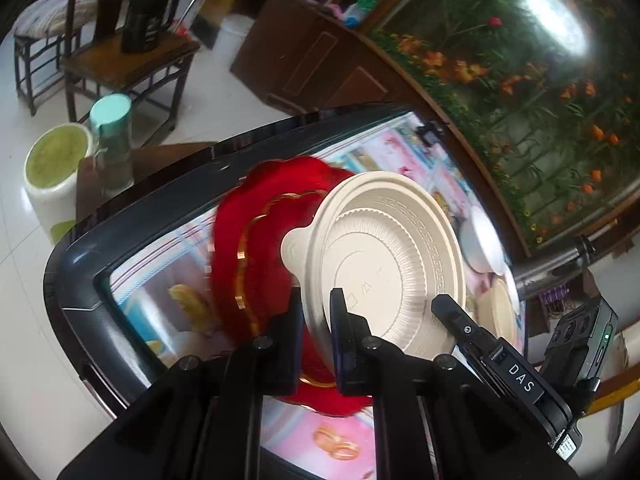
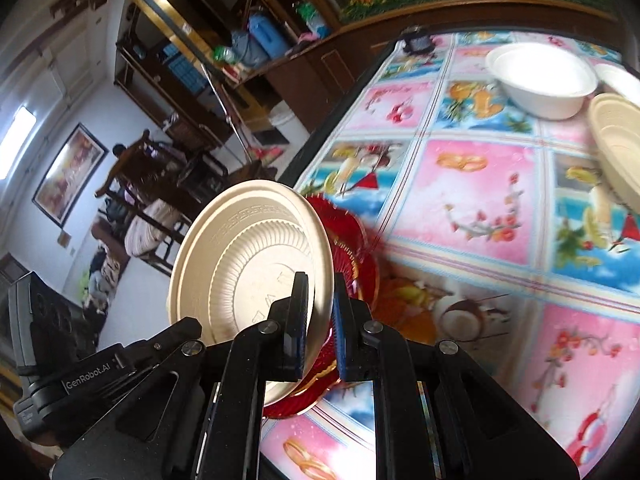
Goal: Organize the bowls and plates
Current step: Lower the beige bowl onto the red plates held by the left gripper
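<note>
Nearest in the left wrist view, the left tool (image 1: 316,312) is pinching the lower rim of a red plate (image 1: 256,232) with a gold scalloped line, its pads nearly together on the edge. The plate stands tilted on edge just ahead of the fingers. Just to the right of that tool, the right tool's finger (image 1: 452,316) crosses in front of a cream plate (image 1: 384,260), which stands on edge with its ribbed underside to the camera and overlaps the red one.

The right wrist view shows what the left one hides: the right tool (image 2: 320,320) is clamped on the cream plate's (image 2: 248,272) rim, the plate rising up and to the left of its fingers, while the red plate (image 2: 352,240) peeks out just behind and below it. At this view's left edge part of the left tool (image 2: 120,364) shows.

Both plates hang above the worktop (image 2: 472,208), covered in a pink and blue fruit-print cloth. Only the right view shows its far side clearly: a white bowl (image 2: 544,80) sits upright well ahead and to the right, with a cream bowl (image 2: 616,140) just beside it at the frame edge. The left view alone shows, beyond the worktop's dark rim, a green-topped stool (image 1: 56,172) and a mint-lidded bottle (image 1: 112,136) on the left.
</note>
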Tool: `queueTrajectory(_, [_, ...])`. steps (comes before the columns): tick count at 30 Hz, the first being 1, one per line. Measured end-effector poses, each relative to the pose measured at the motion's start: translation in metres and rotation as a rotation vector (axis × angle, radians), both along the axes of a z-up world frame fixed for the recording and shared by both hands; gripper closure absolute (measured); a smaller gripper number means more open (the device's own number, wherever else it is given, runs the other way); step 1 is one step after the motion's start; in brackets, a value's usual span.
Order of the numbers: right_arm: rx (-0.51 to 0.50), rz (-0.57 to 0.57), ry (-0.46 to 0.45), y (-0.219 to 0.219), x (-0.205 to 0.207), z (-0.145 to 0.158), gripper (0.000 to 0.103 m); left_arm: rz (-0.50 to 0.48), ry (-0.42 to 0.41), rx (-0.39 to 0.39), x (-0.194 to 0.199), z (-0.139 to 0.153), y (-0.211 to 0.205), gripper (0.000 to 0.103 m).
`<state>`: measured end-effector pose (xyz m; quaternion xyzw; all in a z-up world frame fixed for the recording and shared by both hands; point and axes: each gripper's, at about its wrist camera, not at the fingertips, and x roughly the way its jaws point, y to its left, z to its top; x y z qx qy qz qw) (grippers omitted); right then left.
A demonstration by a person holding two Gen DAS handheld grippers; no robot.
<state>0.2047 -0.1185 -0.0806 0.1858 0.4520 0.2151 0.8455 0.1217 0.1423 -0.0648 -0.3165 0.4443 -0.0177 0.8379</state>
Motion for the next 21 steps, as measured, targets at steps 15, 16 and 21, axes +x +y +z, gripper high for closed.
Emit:
queueTrajectory(15, [-0.081,0.023,0.028,0.024,0.006,-0.023,0.092,0.002,0.050,0.053,0.007,-0.014,0.009,0.091])
queueTrajectory(16, [-0.094,0.025,0.021,0.025,0.006,-0.023,0.092,-0.003,0.053,0.069,0.008,-0.014,0.008,0.091])
queueTrajectory(21, [-0.198,0.029,-0.031,0.032,0.000,-0.014,0.089,-0.018,0.045,0.166,0.007,-0.007,0.004,0.084])
